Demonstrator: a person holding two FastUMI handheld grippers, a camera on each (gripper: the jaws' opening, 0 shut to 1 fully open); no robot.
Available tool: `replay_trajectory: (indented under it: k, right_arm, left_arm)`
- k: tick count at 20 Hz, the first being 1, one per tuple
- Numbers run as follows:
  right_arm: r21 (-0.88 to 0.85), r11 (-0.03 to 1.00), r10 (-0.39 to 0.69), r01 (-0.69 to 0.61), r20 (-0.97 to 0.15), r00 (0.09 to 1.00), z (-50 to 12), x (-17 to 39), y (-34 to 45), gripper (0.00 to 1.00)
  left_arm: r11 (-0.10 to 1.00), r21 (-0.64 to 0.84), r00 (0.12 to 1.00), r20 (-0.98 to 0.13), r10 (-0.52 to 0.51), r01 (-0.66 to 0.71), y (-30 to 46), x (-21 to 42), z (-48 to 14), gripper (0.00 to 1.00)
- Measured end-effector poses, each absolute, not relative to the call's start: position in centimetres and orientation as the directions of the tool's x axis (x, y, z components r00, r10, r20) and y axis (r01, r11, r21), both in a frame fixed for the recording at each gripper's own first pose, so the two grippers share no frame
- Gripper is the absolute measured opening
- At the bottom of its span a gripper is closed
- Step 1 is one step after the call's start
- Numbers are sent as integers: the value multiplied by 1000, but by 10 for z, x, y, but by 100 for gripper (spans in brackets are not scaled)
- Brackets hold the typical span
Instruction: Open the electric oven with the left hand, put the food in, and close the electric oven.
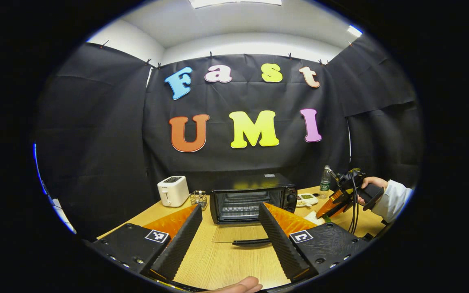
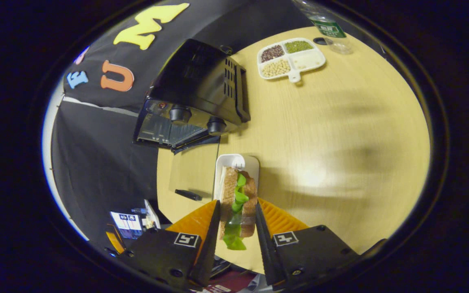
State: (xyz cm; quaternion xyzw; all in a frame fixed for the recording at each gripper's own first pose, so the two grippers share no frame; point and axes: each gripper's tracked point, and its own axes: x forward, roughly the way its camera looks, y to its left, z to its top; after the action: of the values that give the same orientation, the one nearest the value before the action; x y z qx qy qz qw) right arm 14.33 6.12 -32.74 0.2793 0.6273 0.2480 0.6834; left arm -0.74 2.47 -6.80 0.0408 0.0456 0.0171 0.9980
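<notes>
standing on the wooden surface [image 1: 218, 260] from left to right are a white toaster [image 1: 173, 190], the electric oven [image 1: 253, 198] with its glass door [image 1: 238, 235] folded down flat, and a divided dish [image 1: 307, 199]. the left tool [image 1: 228, 228] is wide open before the door, holding nothing. the right tool [image 2: 236, 226] grips the sandwich [image 2: 237, 199] over a white plate [image 2: 236, 162], beside the oven.

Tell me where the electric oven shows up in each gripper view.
Left gripper view: the electric oven sits centre, on the table's far side, door folded down.
Right gripper view: it appears upper left, tilted.
Shared landmark: the divided tray of beans beside the oven.
</notes>
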Motion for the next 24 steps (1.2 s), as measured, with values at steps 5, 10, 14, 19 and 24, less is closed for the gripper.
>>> replay_trajectory:
  k: [5, 10, 14, 19, 24]
  right_arm:
    - [751, 660, 749, 23, -659, 70, -327, 140, 69, 51]
    - [763, 647, 754, 18, -642, 139, -312, 134, 65, 35]
    - [761, 648, 746, -20, -629, 220, -285, 124, 62, 34]
    - [791, 611, 741, -41, -552, 383, -256, 103, 87, 37]
    - [832, 552, 741, -47, -463, 487, -261, 84, 150, 34]
  left_arm:
    - [998, 56, 992, -116, 49, -43, 33, -13, -77, 92]
    - [998, 48, 992, -111, 54, -49, 38, -21, -77, 92]
    - [998, 45, 994, -97, 44, -40, 37, -28, -74, 92]
    - [999, 33, 997, -74, 32, -29, 40, -38, -68, 92]
    - [1000, 16, 997, -77, 10, -9, 39, -48, -71, 92]
